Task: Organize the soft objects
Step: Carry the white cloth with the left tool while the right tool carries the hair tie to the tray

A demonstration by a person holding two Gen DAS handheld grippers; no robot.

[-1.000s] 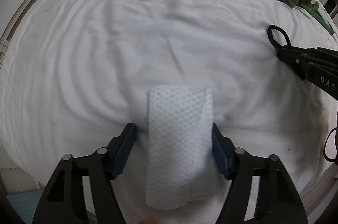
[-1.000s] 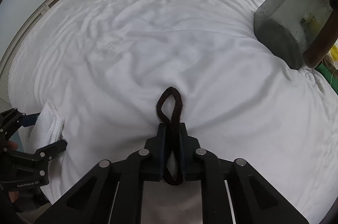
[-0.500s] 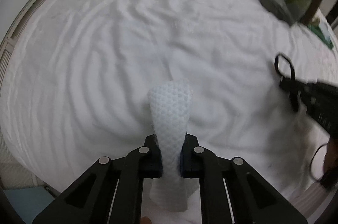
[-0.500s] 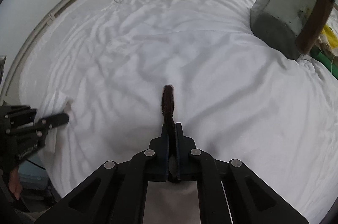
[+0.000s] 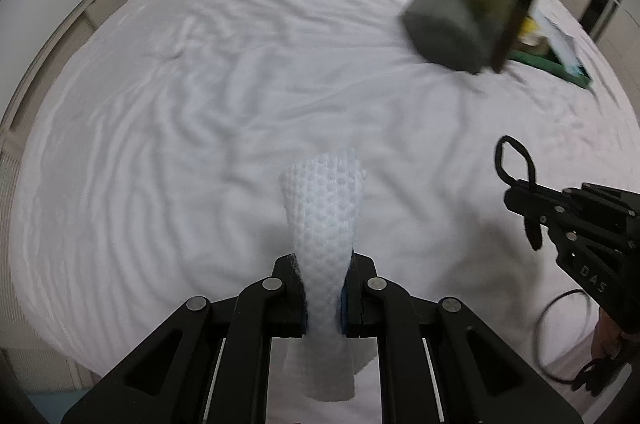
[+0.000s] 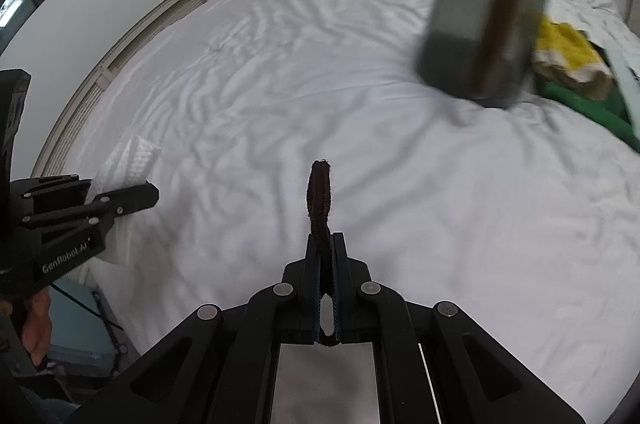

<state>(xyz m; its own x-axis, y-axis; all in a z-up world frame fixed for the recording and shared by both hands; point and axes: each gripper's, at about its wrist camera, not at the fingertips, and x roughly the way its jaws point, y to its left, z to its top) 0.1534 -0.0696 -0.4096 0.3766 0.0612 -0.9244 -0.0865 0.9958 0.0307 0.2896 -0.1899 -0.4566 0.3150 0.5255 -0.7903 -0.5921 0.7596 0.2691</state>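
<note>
Both my jaws are pinched tight, left gripper (image 5: 323, 294) on the white waffle cloth (image 5: 323, 220) at lower centre, right gripper (image 6: 325, 280) on the dark hair tie (image 6: 320, 202), lifted clear of the bed (image 5: 200, 104) so I can carry them to the grey box (image 6: 486, 4) at upper right

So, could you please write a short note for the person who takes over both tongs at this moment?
Left tongs: shut on the white textured cloth, pinched at its middle, lifted off the white bed sheet.
Right tongs: shut on the dark hair tie, also off the sheet.
The grey storage box stands far right on the bed, beside a pile of yellow and green fabrics.
Done: both soft items are picked up.
Left: neither is put away yet; probably both go to the box.
</note>
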